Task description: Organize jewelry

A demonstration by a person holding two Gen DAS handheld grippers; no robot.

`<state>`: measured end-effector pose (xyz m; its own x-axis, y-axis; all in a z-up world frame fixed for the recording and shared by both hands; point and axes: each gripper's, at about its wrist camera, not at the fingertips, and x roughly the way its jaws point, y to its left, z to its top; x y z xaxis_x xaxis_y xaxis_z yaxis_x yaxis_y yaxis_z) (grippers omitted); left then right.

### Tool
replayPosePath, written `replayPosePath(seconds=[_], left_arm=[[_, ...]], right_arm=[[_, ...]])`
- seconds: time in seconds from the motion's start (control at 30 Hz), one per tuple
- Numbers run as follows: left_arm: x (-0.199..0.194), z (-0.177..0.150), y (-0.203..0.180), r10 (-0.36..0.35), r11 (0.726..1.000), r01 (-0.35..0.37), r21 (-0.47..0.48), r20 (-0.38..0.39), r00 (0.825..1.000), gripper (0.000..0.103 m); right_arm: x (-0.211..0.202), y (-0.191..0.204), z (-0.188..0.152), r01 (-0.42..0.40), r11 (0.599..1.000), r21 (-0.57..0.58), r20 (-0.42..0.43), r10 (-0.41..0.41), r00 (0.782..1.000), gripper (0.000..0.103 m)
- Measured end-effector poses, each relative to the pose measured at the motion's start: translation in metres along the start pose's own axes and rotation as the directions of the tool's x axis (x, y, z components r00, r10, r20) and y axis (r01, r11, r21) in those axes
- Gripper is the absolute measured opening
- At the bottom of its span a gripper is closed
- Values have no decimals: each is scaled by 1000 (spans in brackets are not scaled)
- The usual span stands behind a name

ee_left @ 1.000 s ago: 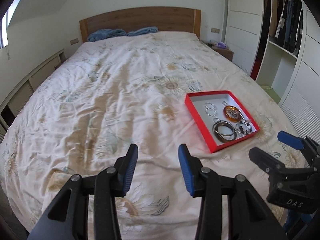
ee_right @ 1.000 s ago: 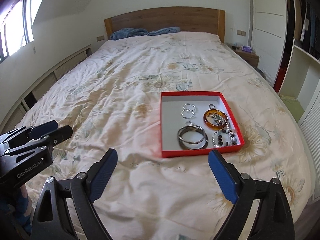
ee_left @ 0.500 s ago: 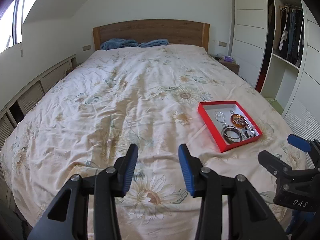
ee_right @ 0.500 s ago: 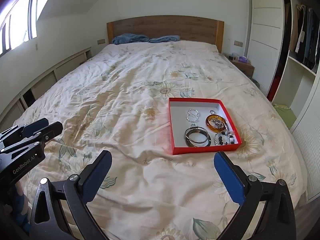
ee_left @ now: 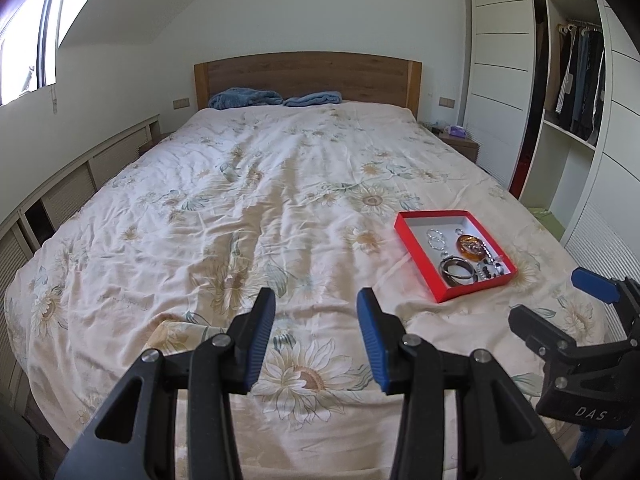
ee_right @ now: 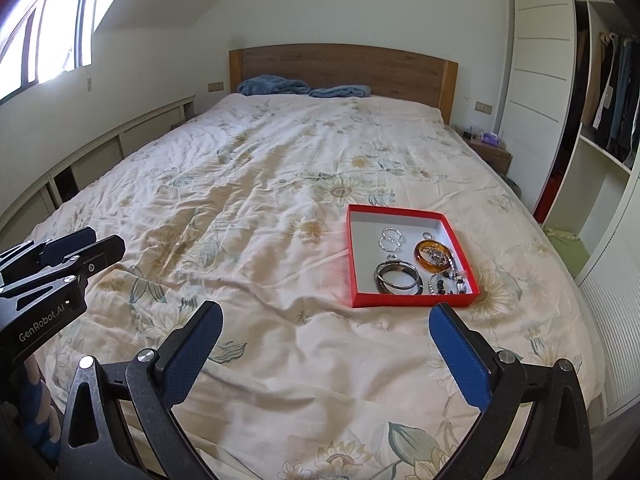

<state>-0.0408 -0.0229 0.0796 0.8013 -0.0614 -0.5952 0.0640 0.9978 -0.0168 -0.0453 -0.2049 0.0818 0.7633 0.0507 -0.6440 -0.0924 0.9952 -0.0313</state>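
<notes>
a shallow red box (ee_right: 412, 300) lay on the floral quilt (ee_right: 260, 208) toward the right side of the bed, its white floor holding the jewelry. inside it, two silver rings (ee_right: 390, 239) sat toward the far end, an amber bangle (ee_right: 424, 261) lay at the right with some chain across it, a pair of dark metal bangles (ee_right: 398, 278) rested at the near end, and a beaded bracelet (ee_right: 446, 282) lay in the near right corner; one small piece by the far right wall was too small to name, perhaps a ring.

the left gripper (ee_left: 316, 322) hung above the foot of the bed, well apart from the box, its blue pads parted with nothing between them. the right gripper (ee_right: 326, 338) stood just short of the box's near wall; its jaws had just been opening and were spread very wide, with only quilt showing between them.

two blue pillows (ee_left: 276, 98) lay against the wooden headboard (ee_left: 308, 74).
</notes>
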Motion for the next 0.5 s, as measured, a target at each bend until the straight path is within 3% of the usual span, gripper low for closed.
replayPosePath(seconds=[0.43,0.5], left_arm=[[-1,-3,-4,9,1000,-9,15,6,1000,41],[2,-3,-4,9,1000,-8,14,-5,1000,48]], right_arm=[[5,-5,-3,6,1000,23,-10,-6,1000,102],[7,-7,-5,8,1000,25,-14,-8,1000,102]])
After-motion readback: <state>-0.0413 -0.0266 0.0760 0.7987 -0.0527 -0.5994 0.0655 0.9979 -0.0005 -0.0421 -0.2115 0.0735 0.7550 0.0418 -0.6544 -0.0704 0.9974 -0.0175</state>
